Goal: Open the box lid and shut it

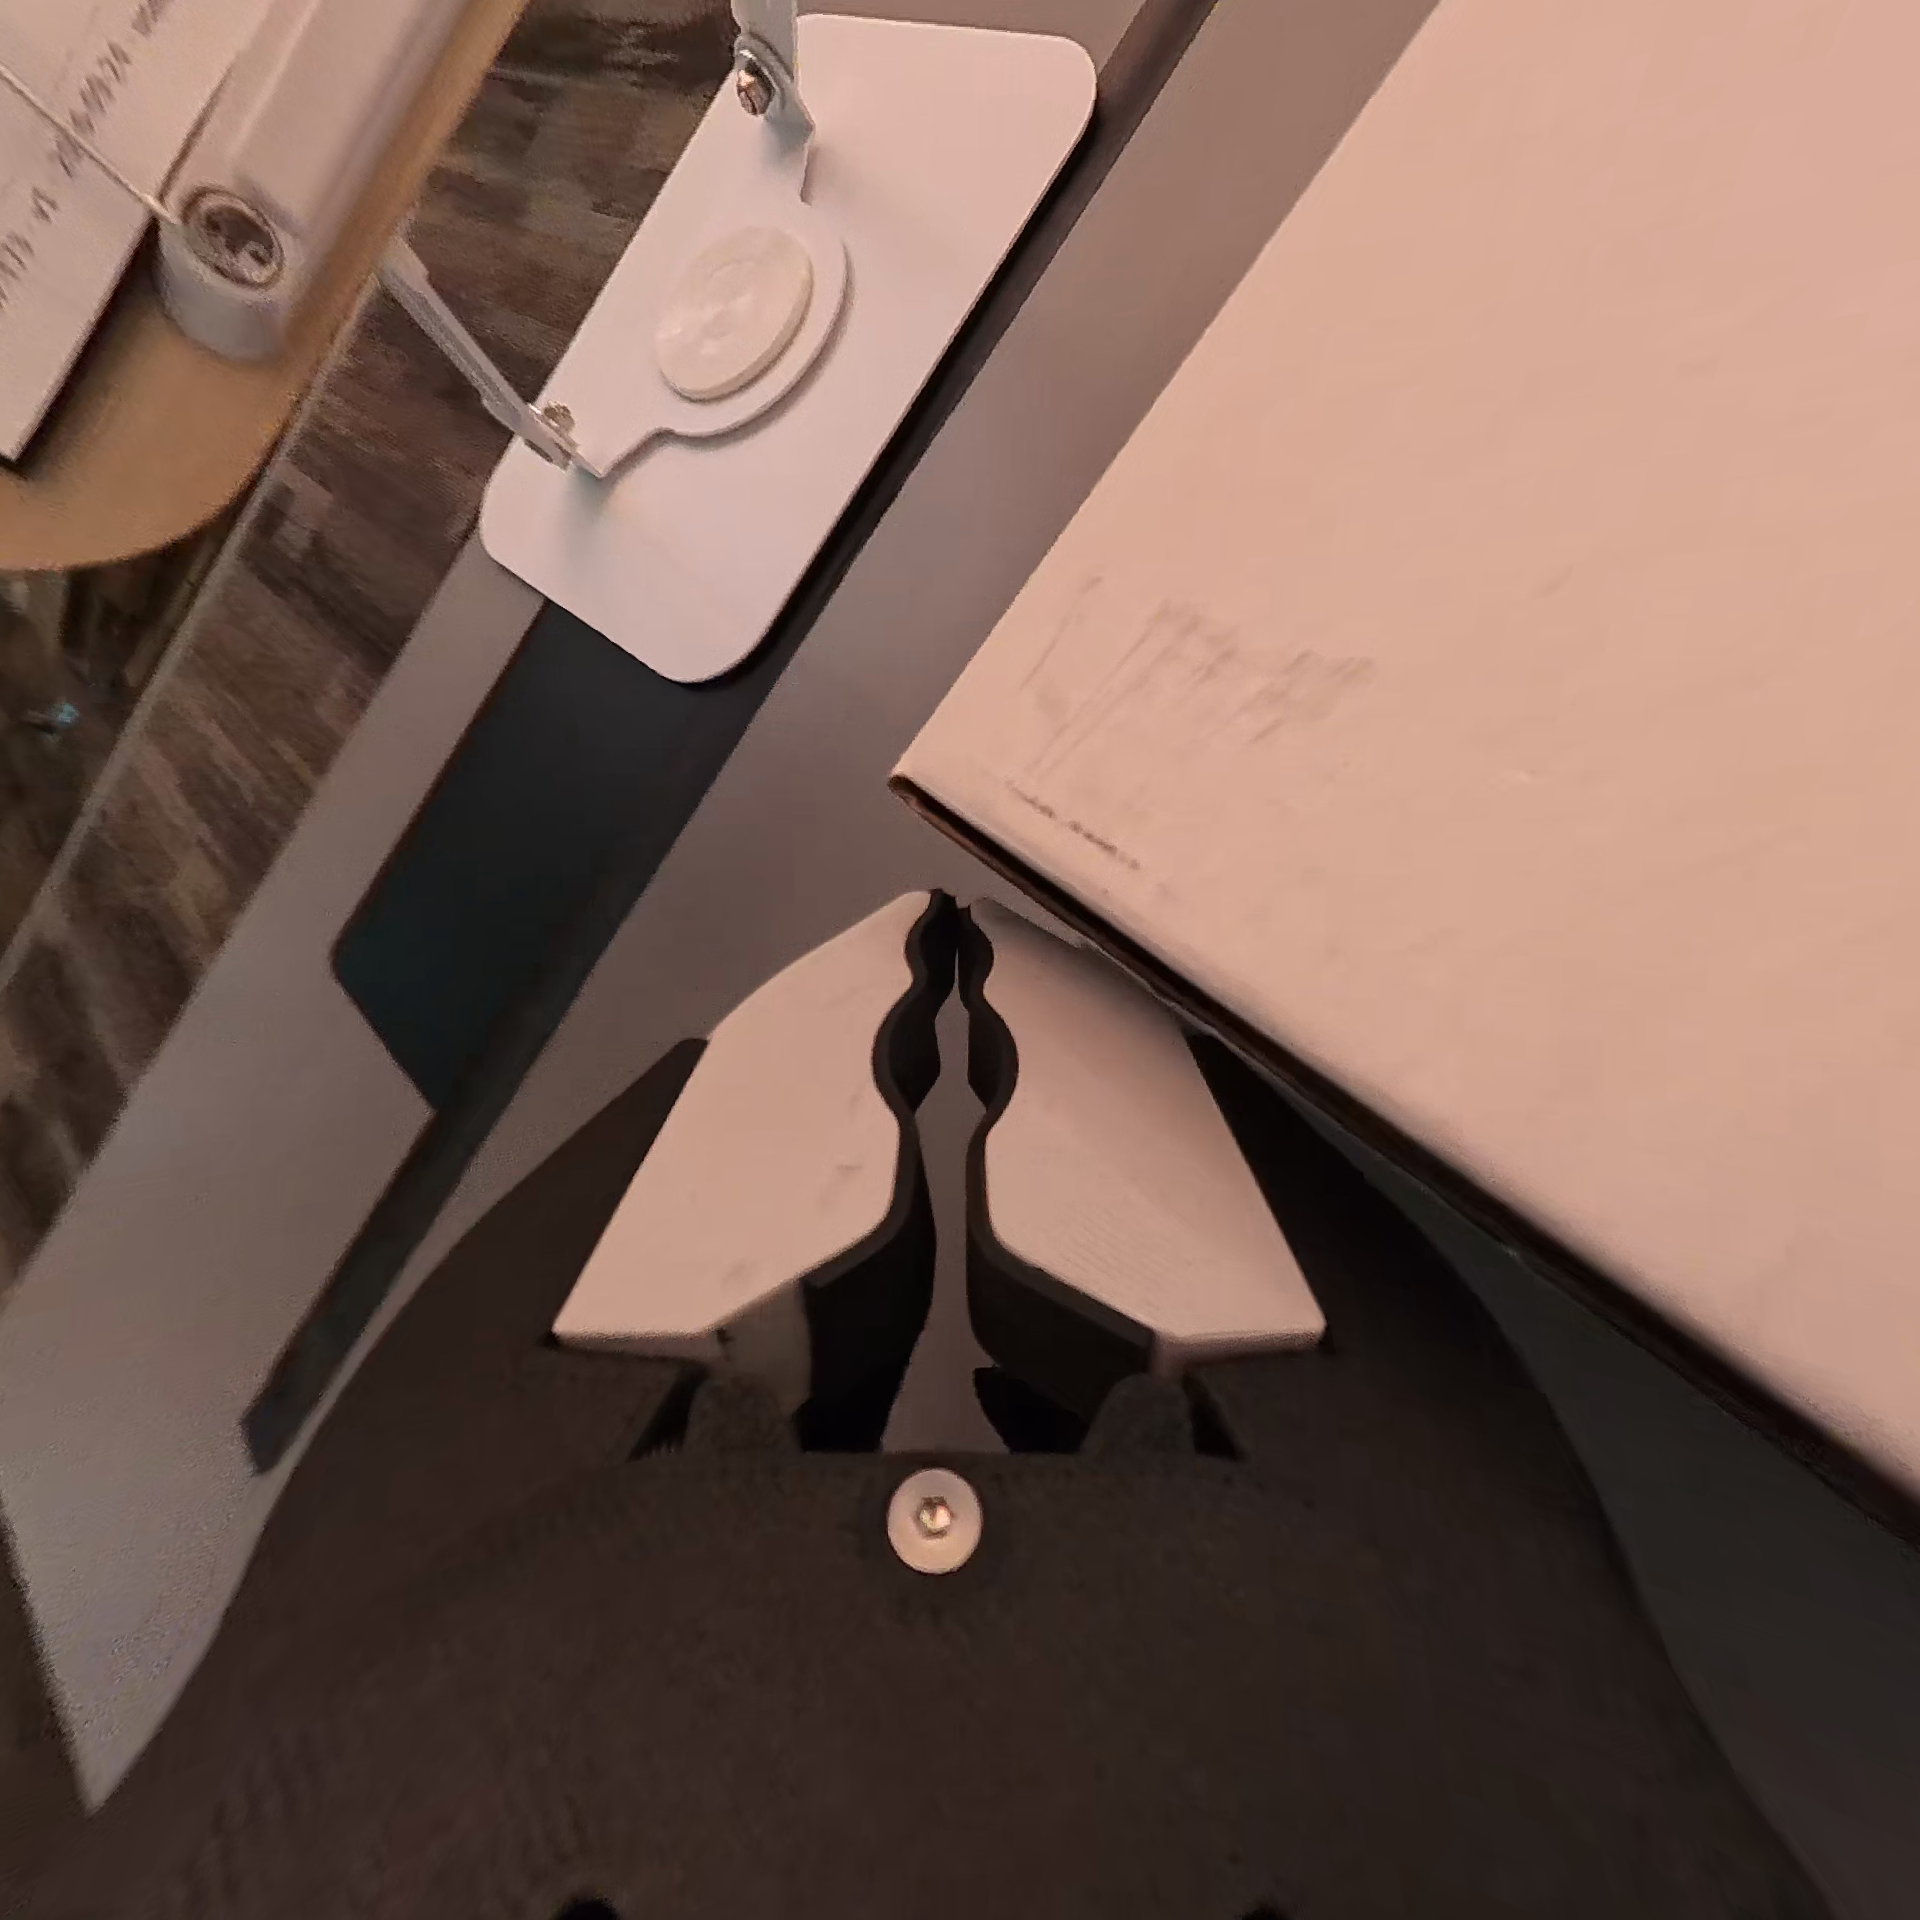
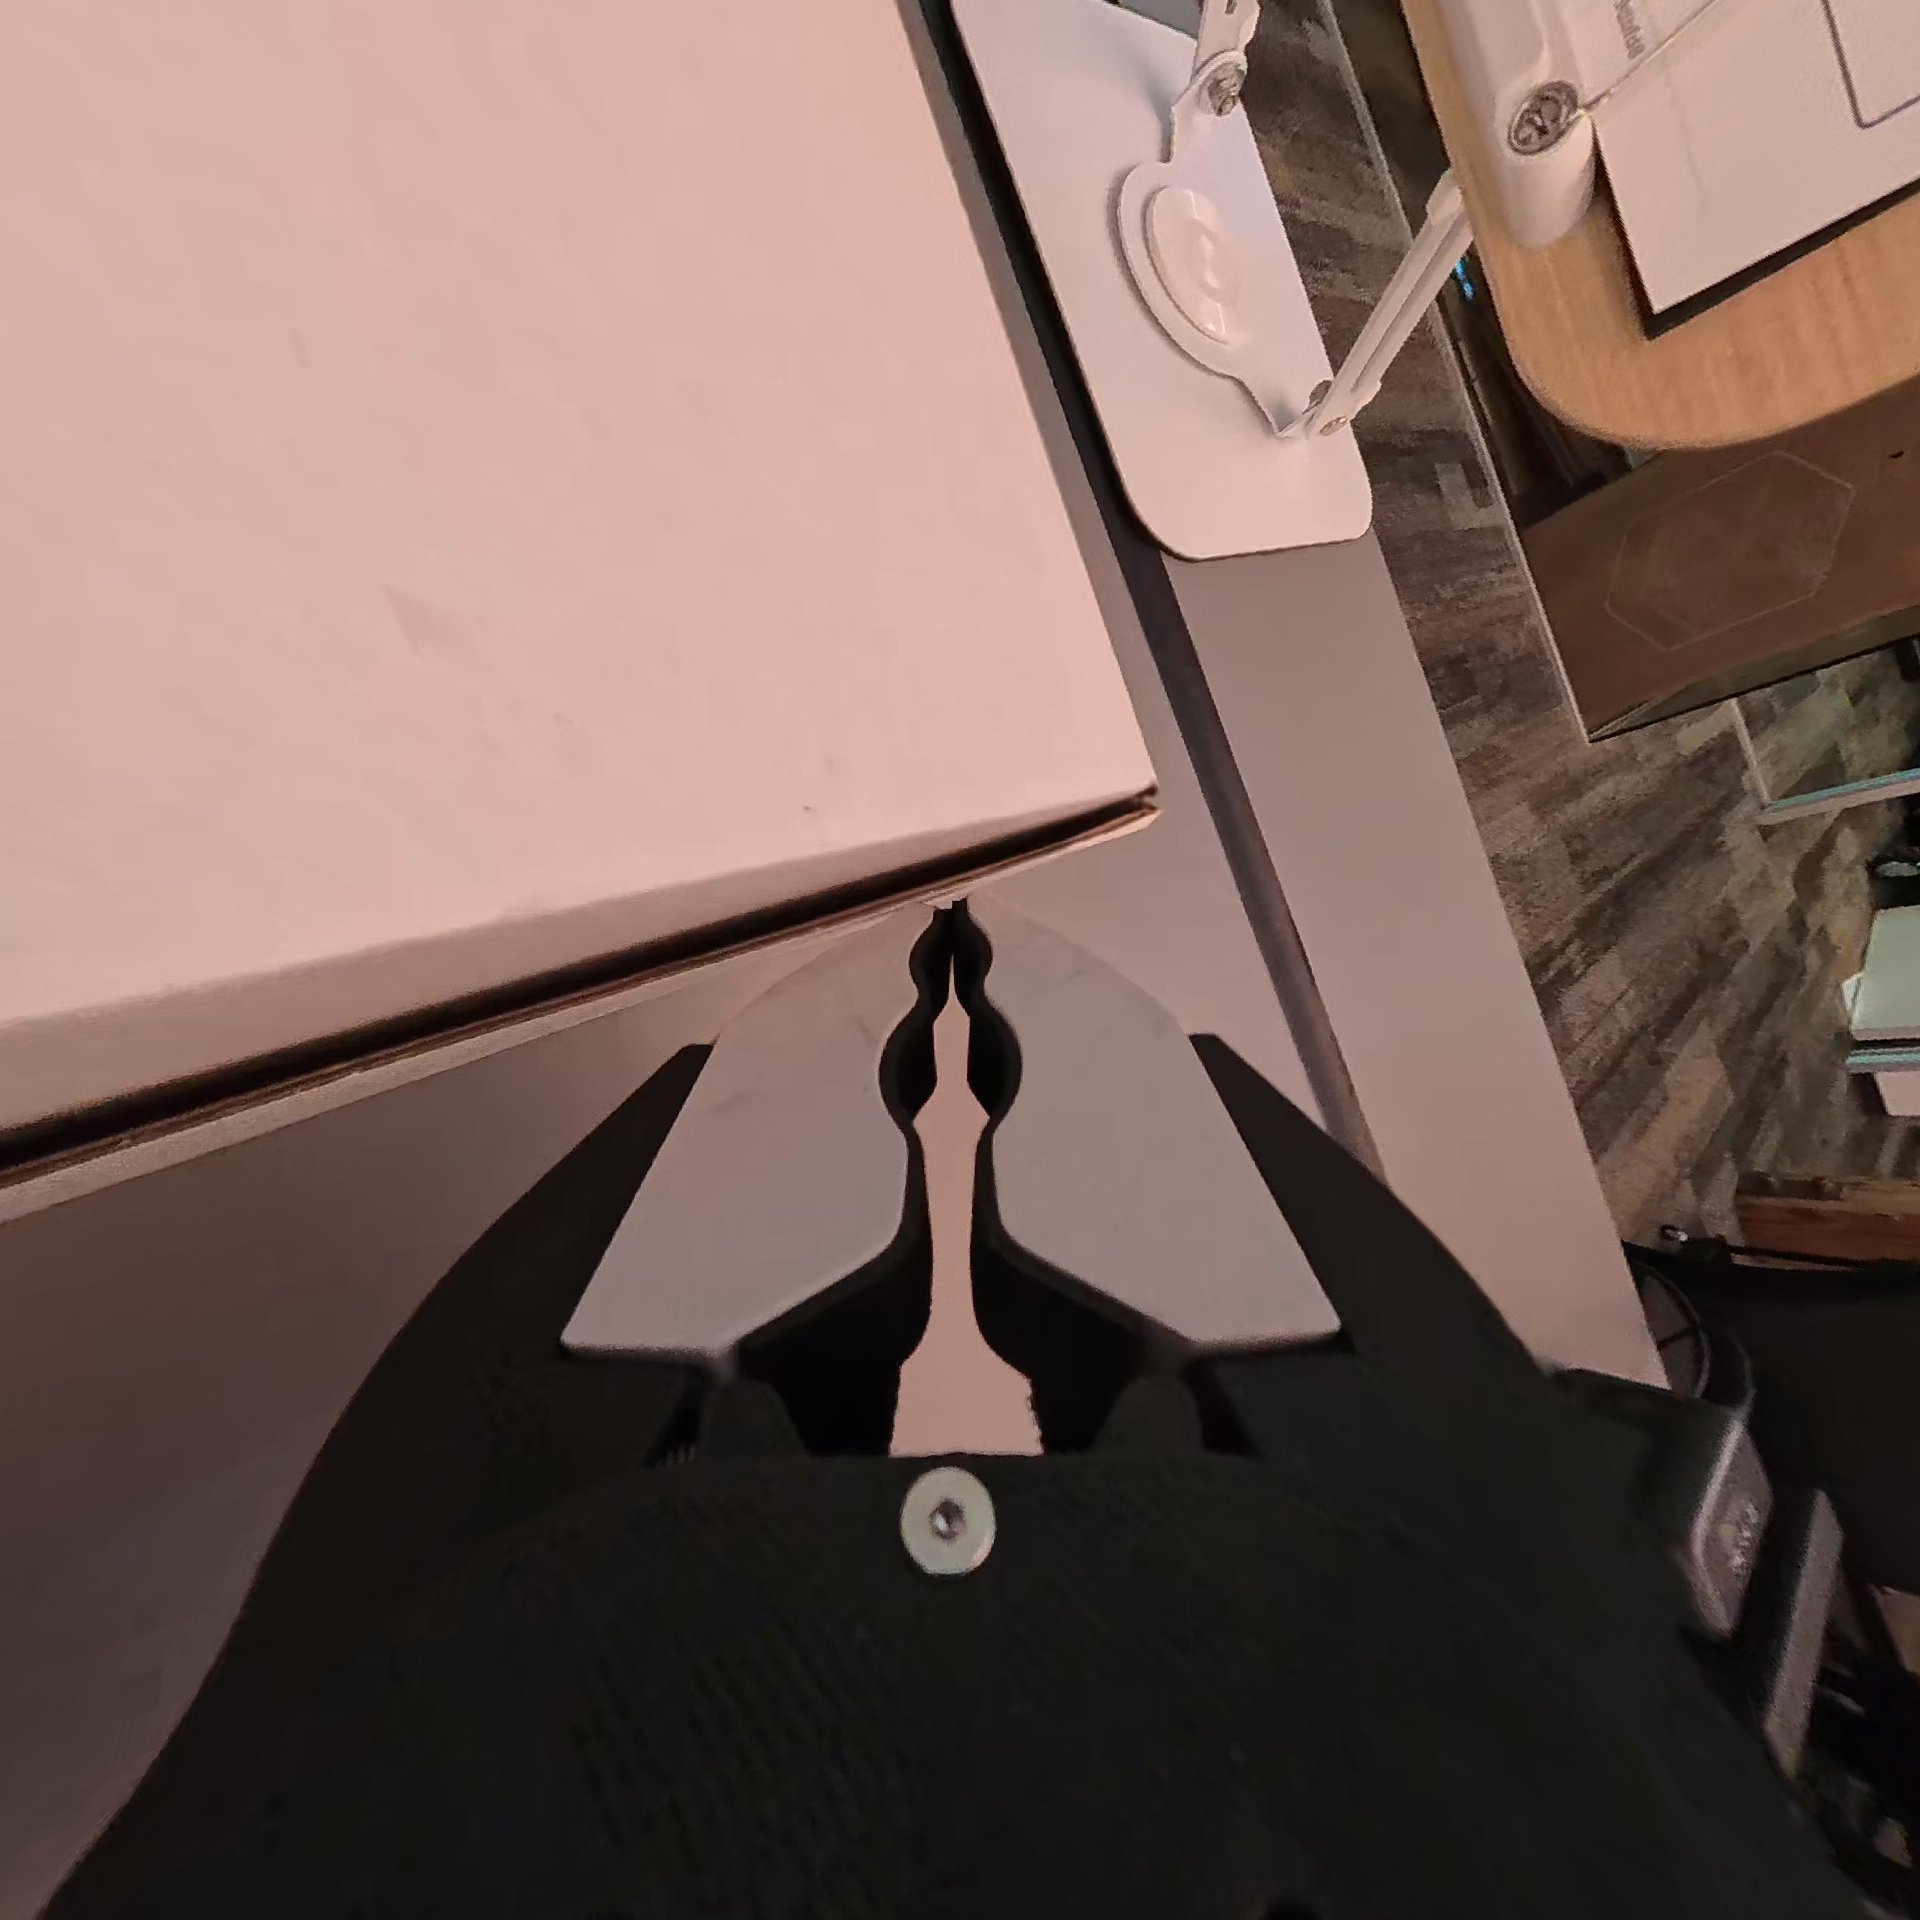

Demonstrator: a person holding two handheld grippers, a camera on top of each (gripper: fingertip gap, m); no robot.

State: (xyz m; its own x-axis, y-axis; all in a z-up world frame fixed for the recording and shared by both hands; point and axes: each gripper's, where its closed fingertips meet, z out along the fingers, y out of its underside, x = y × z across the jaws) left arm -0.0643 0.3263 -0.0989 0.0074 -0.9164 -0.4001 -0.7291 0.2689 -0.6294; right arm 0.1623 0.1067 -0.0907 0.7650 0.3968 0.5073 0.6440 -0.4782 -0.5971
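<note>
Now, both hand-held grippers, left (image 1: pixel 954 914) and right (image 2: pixel 951 914), fingertips together, at white box lid (image 1: pixel 1507 623) edge.

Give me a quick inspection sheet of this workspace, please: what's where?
Surface: grey table, bare beside the box.
Job's things: white box lid looks down, a dark seam along its front edge.
Clutter: white plate with a round pad at the table's far edge.
Grippers: left gripper shut, tips at the lid's edge near a corner; right gripper shut, tips at the same seam near the other corner.
Cables: nothing seen for certain.
Surroundings: patterned floor, wooden tabletop with papers, brown cardboard box.
</note>
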